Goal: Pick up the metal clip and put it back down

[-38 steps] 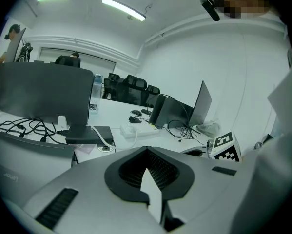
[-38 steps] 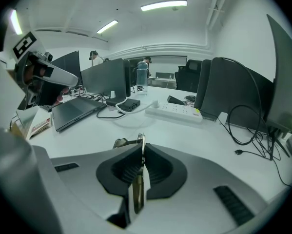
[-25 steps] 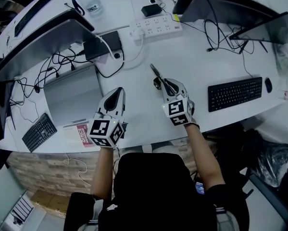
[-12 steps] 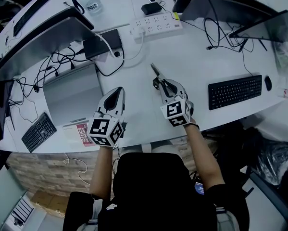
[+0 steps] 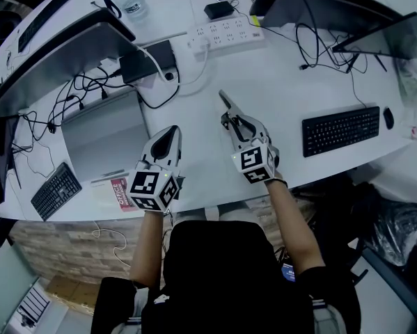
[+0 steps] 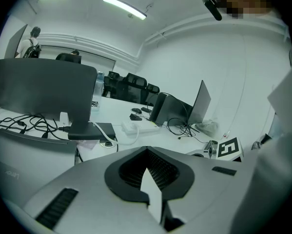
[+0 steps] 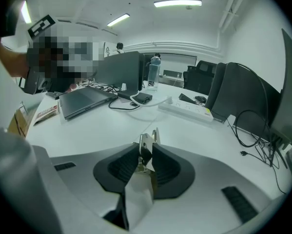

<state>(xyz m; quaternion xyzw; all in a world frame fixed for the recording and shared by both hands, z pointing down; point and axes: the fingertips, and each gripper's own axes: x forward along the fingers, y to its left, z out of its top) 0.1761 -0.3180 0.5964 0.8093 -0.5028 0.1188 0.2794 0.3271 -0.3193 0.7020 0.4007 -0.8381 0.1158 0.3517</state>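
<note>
Steel: metal clip [image 7: 146, 143] sits between the pads of the right tongs [image 5: 236, 124], near centre of the bench [image 5: 194, 120] in head view.

Change: the right tongs have just been opening, from nearly closed to a narrow gap. The clip is still in that gap, and both pads look to be touching it in the right gripper view. I read this as a loosening grip, not a full release. Hand and clip are in practically the same spot as a second ago, so it looks like the put-down half of the task, at the let-go. Can't tell whether the clip's far end already rests on the bench.

Orientation: the long axis runs 5-to-11 o'clock in head view, in line with the tongs. The free end is at 11 o'clock, away from the person, nose tilted down.

Surroundings from the clip:
- power strip [image 5: 225, 30] at 12 o'clock
- keyboard [image 5: 340, 132] at 3 o'clock
- closed laptop [image 5: 100, 134] at 9 o'clock

Left tongs [image 5: 170, 132] are at 8 o'clock of the clip, closed on nothing and idle.
</note>
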